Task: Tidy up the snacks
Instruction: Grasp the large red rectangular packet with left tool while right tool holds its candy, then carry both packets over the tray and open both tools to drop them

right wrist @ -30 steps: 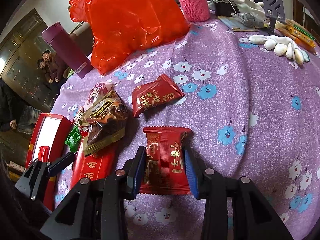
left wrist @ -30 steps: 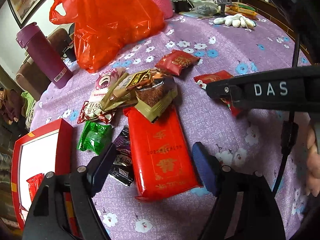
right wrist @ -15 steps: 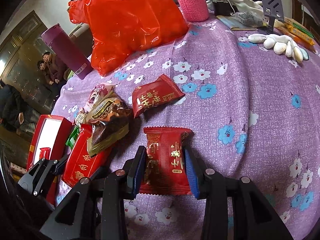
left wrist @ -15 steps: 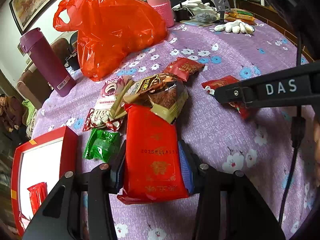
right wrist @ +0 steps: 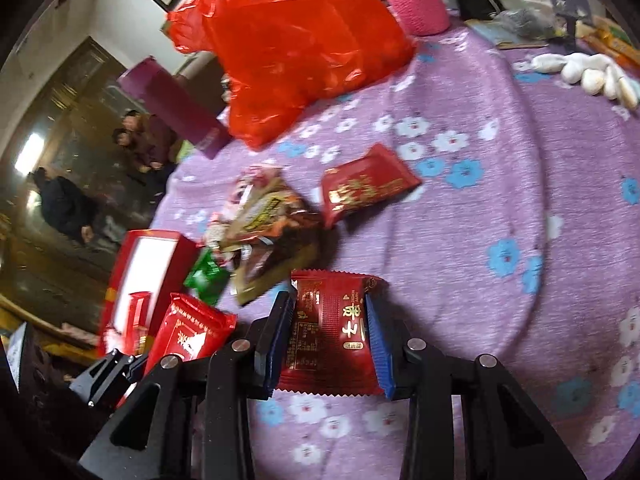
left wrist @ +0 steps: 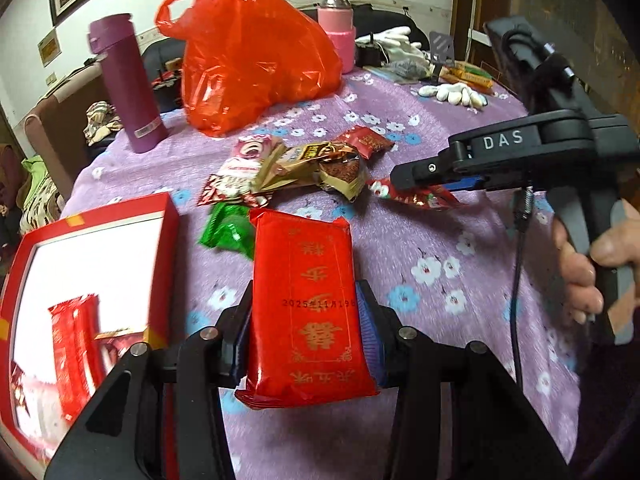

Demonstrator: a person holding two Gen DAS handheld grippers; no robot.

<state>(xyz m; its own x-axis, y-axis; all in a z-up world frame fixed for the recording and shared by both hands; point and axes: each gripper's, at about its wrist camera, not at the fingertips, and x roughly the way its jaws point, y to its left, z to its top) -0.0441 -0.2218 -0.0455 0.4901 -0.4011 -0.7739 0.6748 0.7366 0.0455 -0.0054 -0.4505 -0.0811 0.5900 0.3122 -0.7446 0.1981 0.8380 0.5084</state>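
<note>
Wrist cams, close, angled down.

The red gift box (left wrist: pixel 100 264) runs off the left and bottom edges of the left wrist view, so its full outline is lost, and the red packets (left wrist: pixel 76 344) lying in it are smeared by blur beyond reading. In the right wrist view the far end of the worktop (right wrist: pixel 480 128) is soft, the pink-sleeved bottle (right wrist: pixel 412 0) is cut by the top edge, and the long red packet (right wrist: pixel 188 332) is partly hidden behind the tool's black frame. The heap of wrappers (right wrist: pixel 264 220) is too blurred to count.
</note>
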